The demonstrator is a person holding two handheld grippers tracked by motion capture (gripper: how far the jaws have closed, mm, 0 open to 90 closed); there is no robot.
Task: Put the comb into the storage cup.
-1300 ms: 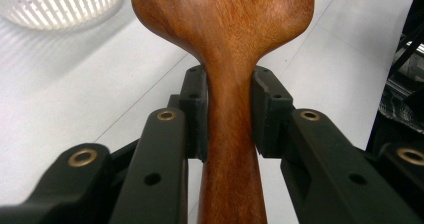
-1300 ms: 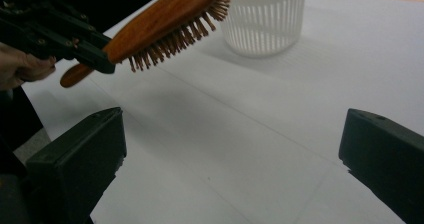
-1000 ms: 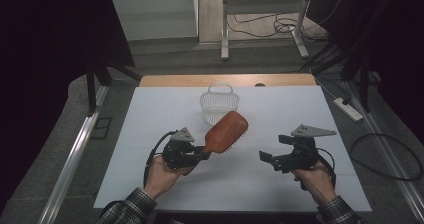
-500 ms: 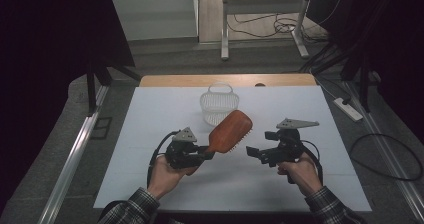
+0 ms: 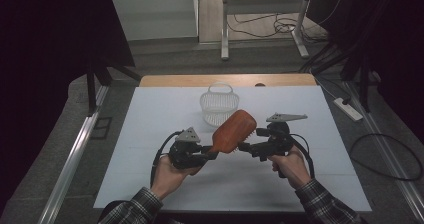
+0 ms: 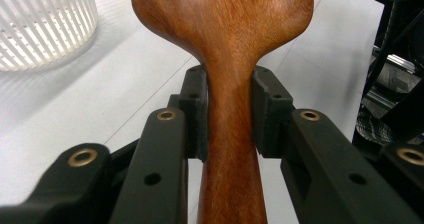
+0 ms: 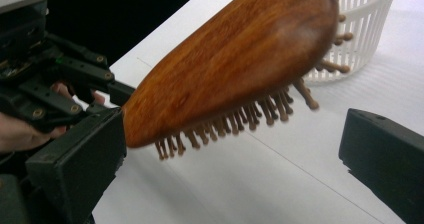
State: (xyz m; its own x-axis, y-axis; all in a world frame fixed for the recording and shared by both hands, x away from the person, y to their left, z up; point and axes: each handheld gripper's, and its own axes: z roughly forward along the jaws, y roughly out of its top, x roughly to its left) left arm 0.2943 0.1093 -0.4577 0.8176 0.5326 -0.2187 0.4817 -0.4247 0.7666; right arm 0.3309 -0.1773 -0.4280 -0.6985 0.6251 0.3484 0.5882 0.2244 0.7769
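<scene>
Wooden hairbrush [image 5: 234, 131], held above the white table [image 5: 150, 134] near its middle, handle low toward the person and head raised and tilted up toward the far side. In the left gripper view the handle [image 6: 231, 134] runs upright between the 2 black pads [image 6: 196, 111], which press on it from both sides just below the flare of the head. The left gripper [image 5: 205, 155] is thus closed on the handle, its jaws parted only by the handle's width. In the right gripper view the brush [image 7: 235, 64] shows its smooth brown back uppermost and its rows of round-tipped bristles [image 7: 240, 116] pointing down and toward the camera, clear of the table.

The right gripper [image 5: 248, 147] points at the brush head from the person's right, at about the same height. Its jaws stand wide apart: 1 at the left edge and 1 at the right edge of its own view, with the bristle side between and beyond them. No pad touches the wood; the left jaw lies just beside the near end of the head.

A white slatted basket [image 5: 219, 104] stands on the table just beyond the brush head, upright. Both hands [image 5: 170, 174] wear plaid sleeves [image 5: 325, 204].
</scene>
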